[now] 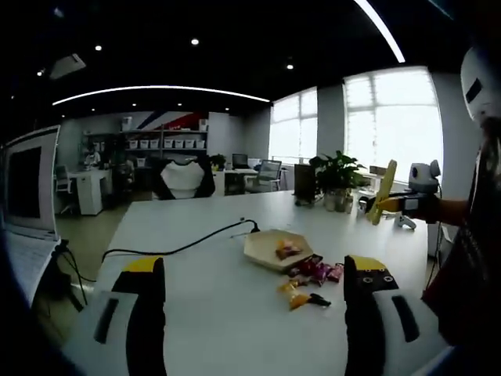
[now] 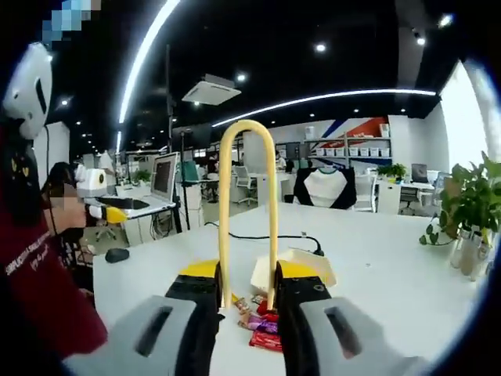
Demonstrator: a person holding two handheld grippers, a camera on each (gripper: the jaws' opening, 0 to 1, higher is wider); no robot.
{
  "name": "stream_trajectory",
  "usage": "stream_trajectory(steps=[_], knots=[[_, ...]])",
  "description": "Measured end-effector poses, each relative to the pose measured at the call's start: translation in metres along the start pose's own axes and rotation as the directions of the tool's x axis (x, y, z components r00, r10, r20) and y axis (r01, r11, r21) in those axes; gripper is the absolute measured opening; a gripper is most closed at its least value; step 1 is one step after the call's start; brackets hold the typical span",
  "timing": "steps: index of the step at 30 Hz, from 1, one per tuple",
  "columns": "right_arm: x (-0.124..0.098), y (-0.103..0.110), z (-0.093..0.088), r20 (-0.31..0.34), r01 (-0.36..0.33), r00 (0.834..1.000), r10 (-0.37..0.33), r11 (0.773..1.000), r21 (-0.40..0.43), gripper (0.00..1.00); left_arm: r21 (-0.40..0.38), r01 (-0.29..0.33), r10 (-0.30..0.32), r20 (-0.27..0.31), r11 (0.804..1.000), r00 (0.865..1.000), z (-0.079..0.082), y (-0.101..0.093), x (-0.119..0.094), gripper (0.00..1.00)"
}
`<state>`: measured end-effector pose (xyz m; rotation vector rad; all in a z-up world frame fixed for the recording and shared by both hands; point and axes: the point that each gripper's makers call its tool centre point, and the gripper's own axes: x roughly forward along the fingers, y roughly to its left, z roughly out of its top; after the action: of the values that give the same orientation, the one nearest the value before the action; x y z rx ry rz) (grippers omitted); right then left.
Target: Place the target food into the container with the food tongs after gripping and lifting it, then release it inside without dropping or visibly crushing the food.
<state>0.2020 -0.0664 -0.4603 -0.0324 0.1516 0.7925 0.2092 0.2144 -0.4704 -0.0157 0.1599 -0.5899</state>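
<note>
Right gripper view has my right gripper (image 2: 246, 301) clamping the upright tongs (image 2: 247, 211), wrapped candies (image 2: 262, 323) just below; my left gripper (image 1: 254, 294) gapes empty.

1. Left gripper (image 1: 254, 294): jaws wide apart, yellow-tipped, black inner faces, nothing between them; held above the white table (image 1: 196, 227).
2. Hexagonal pale tray (image 1: 275, 249) sits mid-table, one orange-wrapped snack (image 1: 287, 250) inside it.
3. Loose wrapped snacks (image 1: 313, 278) lie just beside the tray's near edge (red, purple, orange-yellow wrappers; count unclear).
4. Black cable (image 1: 184, 247) runs across the table from the left edge toward the tray.
5. Right gripper (image 1: 403, 204) enters at right, holding yellow tongs (image 1: 383, 190) upright, well apart from the snacks.
6. Potted plant (image 1: 337, 176) at the far table edge.
7. Monitor (image 1: 30, 184) at left.
</note>
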Motion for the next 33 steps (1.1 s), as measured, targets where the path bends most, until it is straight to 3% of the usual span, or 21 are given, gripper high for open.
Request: stream_trajectory(steps=[4,10,14,22,23,30,33], knots=[[0.001,0.0,-0.006,-0.037,-0.08,0.996,0.081,0.997,0.008,0.23,-0.007,0.005,-0.005,0.005,1.0,1.0,0.0,0.0,-0.001,1.0],[0.004,0.004,-0.022,-0.116,-0.238,0.966,0.231,0.97,-0.044,0.23,-0.007,0.005,-0.005,-0.011,1.0,1.0,-0.004,0.0,-0.001,1.0],[0.011,-0.002,-0.031,-0.15,-0.281,0.952,0.267,0.957,-0.077,0.21,-0.011,0.002,-0.002,-0.016,1.0,1.0,-0.005,0.001,-0.001,0.99],[0.023,-0.006,-0.051,-0.224,-0.398,0.902,0.369,0.912,-0.101,0.21,-0.02,-0.018,0.017,-0.031,1.0,0.999,-0.009,0.004,-0.004,0.99],[0.024,-0.005,-0.054,-0.241,-0.422,0.889,0.389,0.902,-0.098,0.21,-0.019,-0.021,0.02,-0.034,1.0,0.999,-0.01,0.004,-0.004,0.99],[0.036,-0.007,-0.07,-0.282,-0.48,0.853,0.439,0.872,-0.093,0.21,-0.012,-0.043,0.043,-0.055,0.999,0.998,-0.011,0.007,-0.006,0.98],[0.041,-0.004,-0.079,-0.298,-0.519,0.828,0.475,0.851,-0.084,0.21,-0.011,-0.056,0.055,-0.072,0.998,0.996,-0.014,0.008,-0.006,0.98]])
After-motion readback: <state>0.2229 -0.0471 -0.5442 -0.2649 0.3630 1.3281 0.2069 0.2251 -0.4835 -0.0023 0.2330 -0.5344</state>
